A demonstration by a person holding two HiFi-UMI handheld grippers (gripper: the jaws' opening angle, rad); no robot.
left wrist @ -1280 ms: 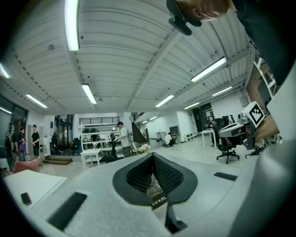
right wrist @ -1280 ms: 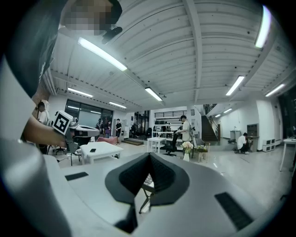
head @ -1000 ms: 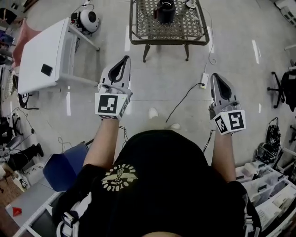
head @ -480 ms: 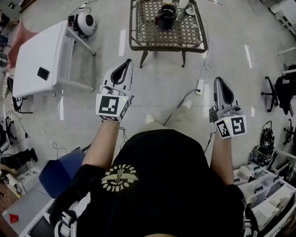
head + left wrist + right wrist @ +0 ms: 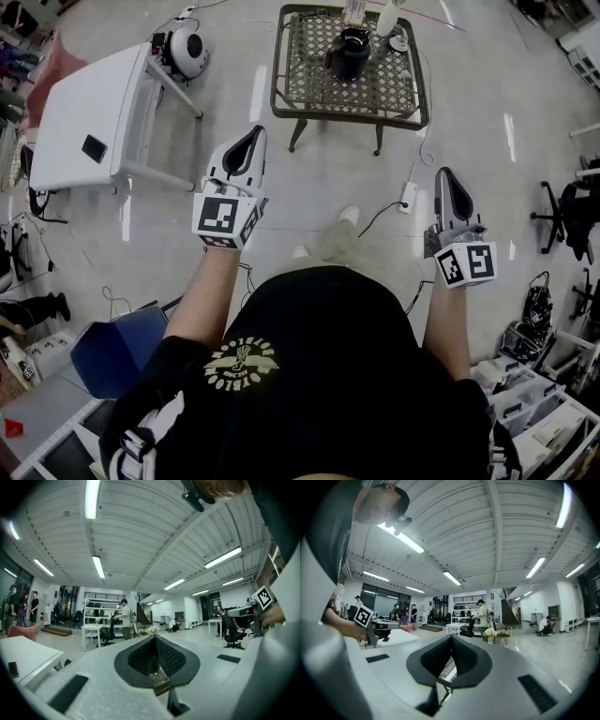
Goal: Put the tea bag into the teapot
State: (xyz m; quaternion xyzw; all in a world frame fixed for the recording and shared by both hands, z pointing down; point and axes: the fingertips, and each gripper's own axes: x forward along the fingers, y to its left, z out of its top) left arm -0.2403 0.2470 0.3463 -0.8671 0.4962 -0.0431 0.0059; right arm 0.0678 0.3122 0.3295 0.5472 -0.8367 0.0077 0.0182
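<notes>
Head view: the left tool (image 5: 251, 133) and right tool (image 5: 444, 174), jaws together on nothing, are held level and aimed at the lattice-topped table (image 5: 309, 89) at upper centre, where the dark teapot (image 5: 349, 54) stands, presumably for the approach; the tea bag is too small to pick out.

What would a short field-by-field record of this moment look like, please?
Left gripper: held out level in front of the person, jaws together, nothing between them
Right gripper: held out level, jaws together, empty
Teapot: dark, standing on the mesh table, well ahead of both grippers
Tea bag: cannot be made out in these views
White table: on the left, apart from the mesh table
Task state: not begun; neither gripper is near the teapot
</notes>
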